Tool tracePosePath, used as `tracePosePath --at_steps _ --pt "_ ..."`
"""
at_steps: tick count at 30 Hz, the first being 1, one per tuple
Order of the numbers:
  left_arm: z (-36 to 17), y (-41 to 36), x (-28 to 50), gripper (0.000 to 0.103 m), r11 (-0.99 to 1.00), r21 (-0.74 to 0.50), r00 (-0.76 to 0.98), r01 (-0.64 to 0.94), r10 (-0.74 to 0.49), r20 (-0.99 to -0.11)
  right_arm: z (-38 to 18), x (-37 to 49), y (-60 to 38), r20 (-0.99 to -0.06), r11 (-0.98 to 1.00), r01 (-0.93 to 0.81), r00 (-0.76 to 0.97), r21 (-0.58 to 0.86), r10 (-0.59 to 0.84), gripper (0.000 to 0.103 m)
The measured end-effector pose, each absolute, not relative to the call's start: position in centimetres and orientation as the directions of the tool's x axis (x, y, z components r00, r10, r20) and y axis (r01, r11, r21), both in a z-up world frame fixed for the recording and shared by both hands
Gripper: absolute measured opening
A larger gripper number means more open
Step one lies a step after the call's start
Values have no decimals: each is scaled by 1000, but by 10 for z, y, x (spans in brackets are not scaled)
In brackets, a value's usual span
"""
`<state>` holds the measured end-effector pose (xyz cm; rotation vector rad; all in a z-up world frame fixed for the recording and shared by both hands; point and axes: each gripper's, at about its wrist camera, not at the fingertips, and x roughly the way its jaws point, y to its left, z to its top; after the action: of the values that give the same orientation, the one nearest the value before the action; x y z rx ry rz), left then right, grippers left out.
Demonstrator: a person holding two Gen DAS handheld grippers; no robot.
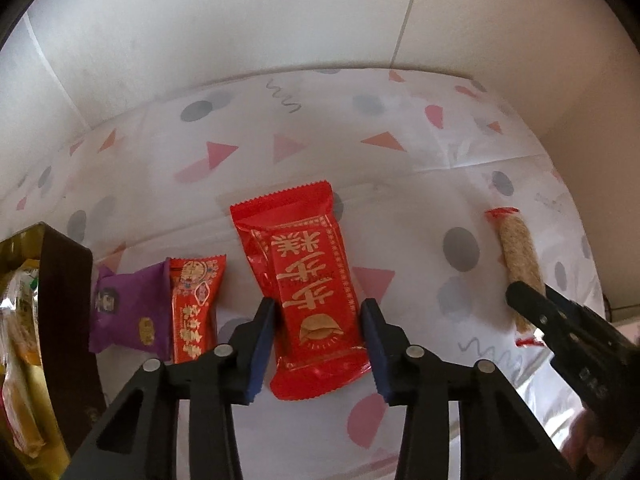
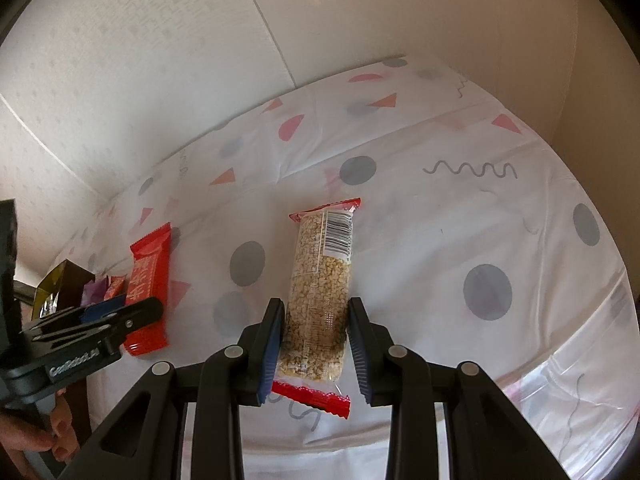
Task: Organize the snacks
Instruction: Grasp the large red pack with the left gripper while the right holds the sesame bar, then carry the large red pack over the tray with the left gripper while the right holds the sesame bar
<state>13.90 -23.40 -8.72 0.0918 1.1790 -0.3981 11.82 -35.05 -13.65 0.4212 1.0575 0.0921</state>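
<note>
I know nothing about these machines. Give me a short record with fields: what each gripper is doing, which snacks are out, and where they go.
Left gripper: open, fingers either side of the big red packet, not visibly pinching it
Right gripper: open, straddling the oat bar
Other snacks: purple packet and small red packet, lying side by side
Container: dark box at far left, already holding some snacks
Surface: patterned tablecloth

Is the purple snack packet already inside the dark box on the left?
No. In the left wrist view the purple packet lies on the patterned tablecloth, outside the dark box, next to a small red packet.
</note>
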Motion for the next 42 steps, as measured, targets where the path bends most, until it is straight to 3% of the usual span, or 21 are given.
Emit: tracePosePath --at_steps 22,42 --pt "-26 -153 75 41 901 -295 442 318 -416 -795 -137 117 -345 -827 926 139 509 351 237 33" --pt "-24 -19 47 41 953 -301 524 45 -279 -805 -134 115 -343 -831 911 198 511 361 218 31"
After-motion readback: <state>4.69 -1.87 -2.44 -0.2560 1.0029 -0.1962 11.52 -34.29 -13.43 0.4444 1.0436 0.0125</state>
